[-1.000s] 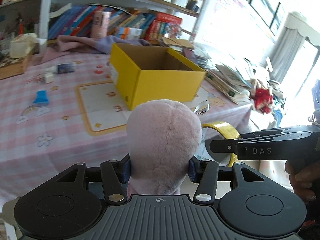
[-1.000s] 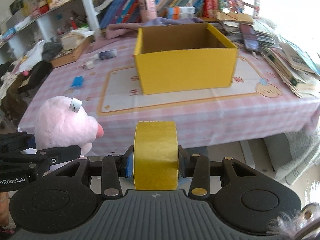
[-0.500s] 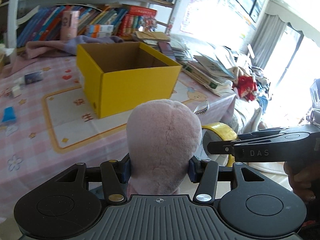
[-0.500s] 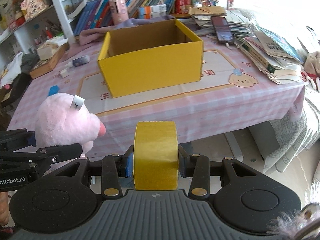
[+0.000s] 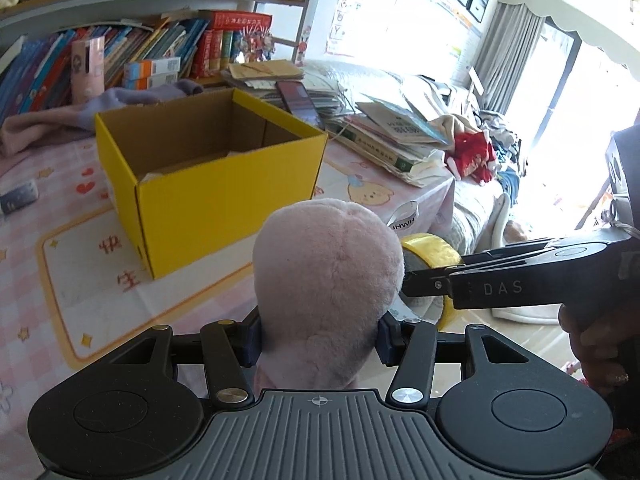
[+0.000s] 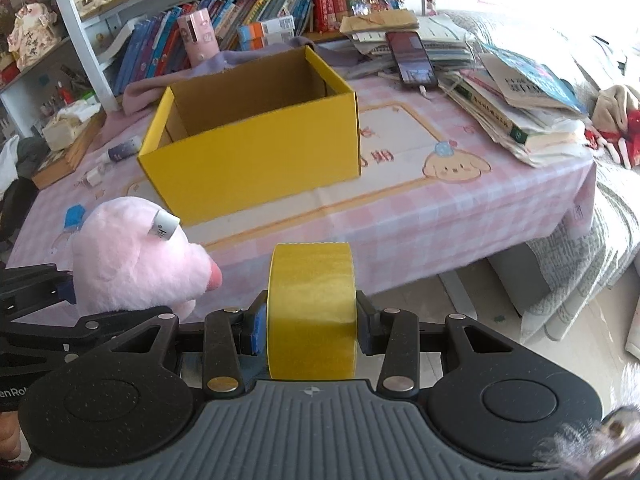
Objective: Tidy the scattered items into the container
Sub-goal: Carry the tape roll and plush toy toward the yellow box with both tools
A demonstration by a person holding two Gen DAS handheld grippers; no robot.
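An open yellow cardboard box stands on the pink checked table; it also shows in the right wrist view. My left gripper is shut on a pink plush toy, held in front of the table's near edge. The toy also shows in the right wrist view. My right gripper is shut on a roll of yellow tape, held beside the toy. The tape partly shows in the left wrist view, behind the right gripper's black arm.
A stack of books and papers with a phone lies on the table's right. A small bottle, a white piece and a blue item lie left of the box. A bookshelf stands behind.
Both grippers have moved closer to the table and box, keeping hold of the toy and the tape. The box now looks larger and I see more of its inside.
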